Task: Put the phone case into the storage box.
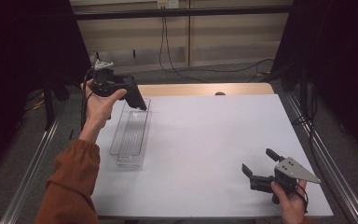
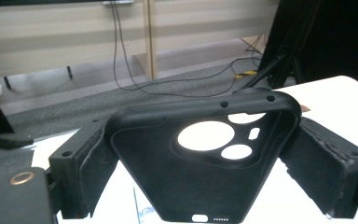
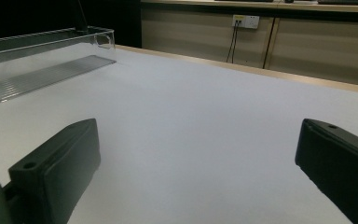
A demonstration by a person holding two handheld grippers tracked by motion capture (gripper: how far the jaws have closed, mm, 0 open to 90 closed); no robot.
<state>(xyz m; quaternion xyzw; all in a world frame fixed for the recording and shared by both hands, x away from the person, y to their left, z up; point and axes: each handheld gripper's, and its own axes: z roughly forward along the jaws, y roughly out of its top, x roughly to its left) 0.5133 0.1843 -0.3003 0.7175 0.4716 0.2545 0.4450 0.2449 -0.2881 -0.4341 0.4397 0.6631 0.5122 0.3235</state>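
Black phone case [image 2: 200, 172] clamped in left tool [image 1: 137, 100], held above clear tray [image 1: 131, 135] near worktop [image 1: 205, 140] left edge. Right tool [image 1: 260, 164] spread wide, unloaded, at near right corner.

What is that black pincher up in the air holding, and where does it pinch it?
The left gripper holds a black phone case, pinched by its two long side edges, above the clear tray. The right gripper is open and holds nothing.

Bare white table surface [image 1: 200, 140] lies open between the clear plastic tray [image 1: 131, 135] at the left and the right gripper [image 1: 260, 164] at the near right corner, with the left gripper [image 1: 137, 100] and its black phone case [image 2: 200, 163] raised over the tray's far end.
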